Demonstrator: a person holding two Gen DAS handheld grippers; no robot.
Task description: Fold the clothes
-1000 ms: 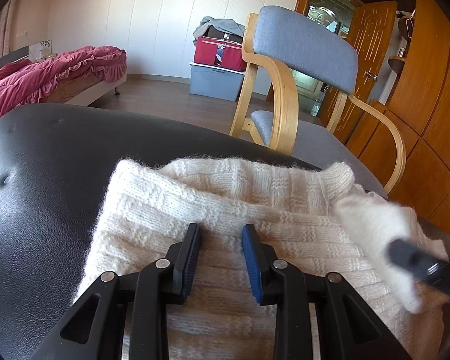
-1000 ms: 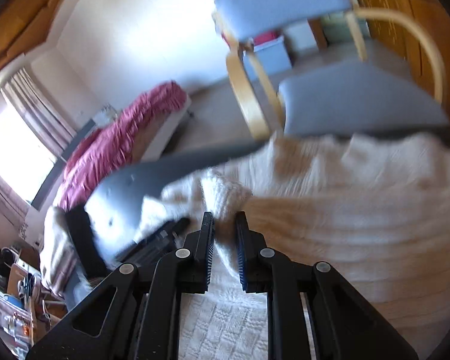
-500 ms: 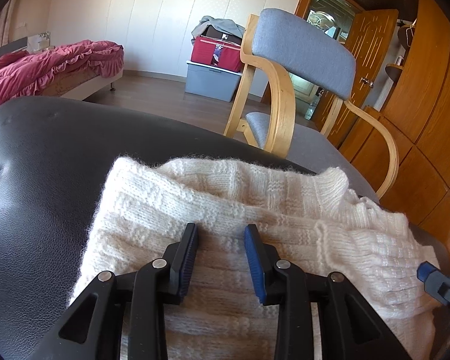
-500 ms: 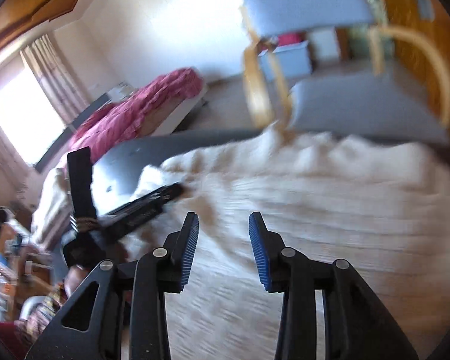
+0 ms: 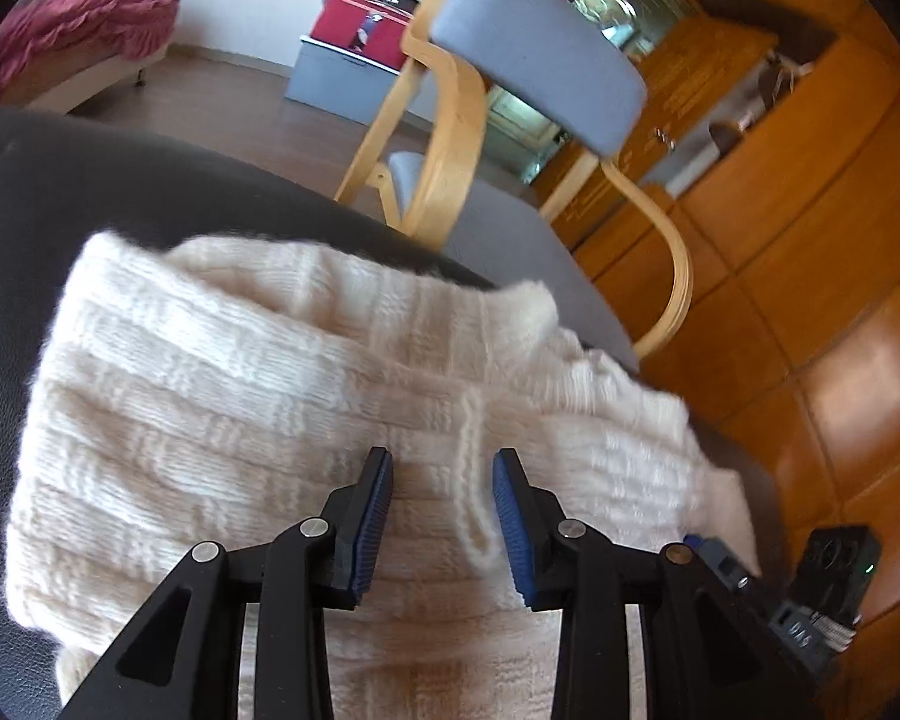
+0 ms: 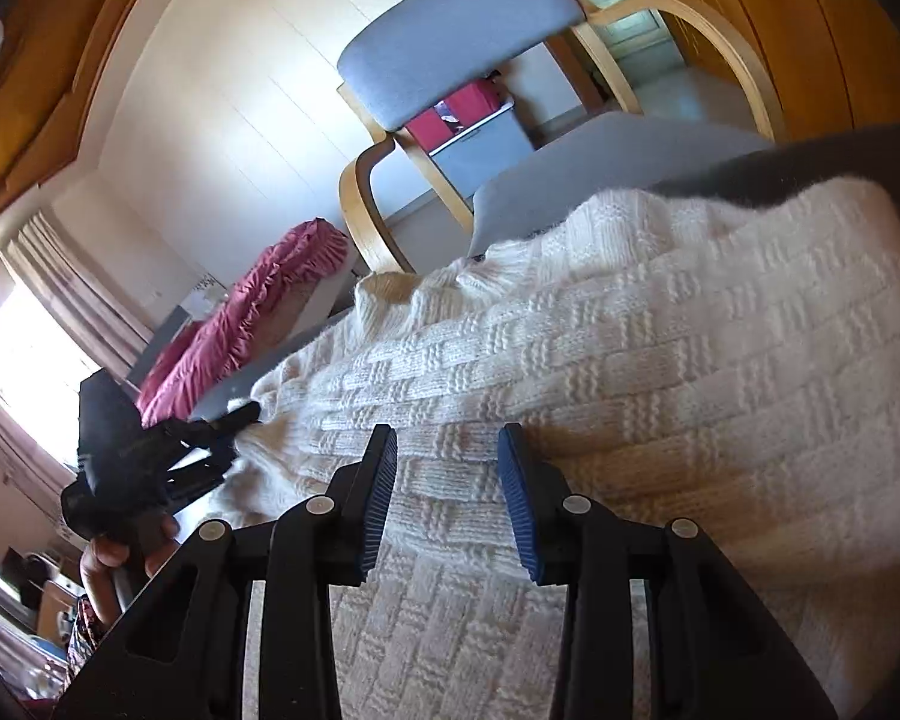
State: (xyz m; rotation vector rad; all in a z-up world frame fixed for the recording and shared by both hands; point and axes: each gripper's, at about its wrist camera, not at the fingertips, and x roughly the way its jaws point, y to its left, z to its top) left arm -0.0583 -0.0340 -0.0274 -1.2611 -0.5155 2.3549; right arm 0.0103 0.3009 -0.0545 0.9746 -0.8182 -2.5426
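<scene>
We see a cream knitted sweater lying folded on a black padded surface, its basket-weave body filling the near field of the right wrist view. The left tool hangs just over the knit with its blue pads spread; its jaws have just been opening, and only a loose ridge of yarn lies in the gap, unpinched. The right tool is likewise spread above the sweater, having opened within the last second, with no fabric gripped between its pads. In the left wrist view the right tool's tip shows at the near right edge of the garment; in the right wrist view the left tool sits at the sweater's left edge. Beyond the far edge stand a grey-cushioned wooden chair, a red-covered bed and wooden cabinets.
</scene>
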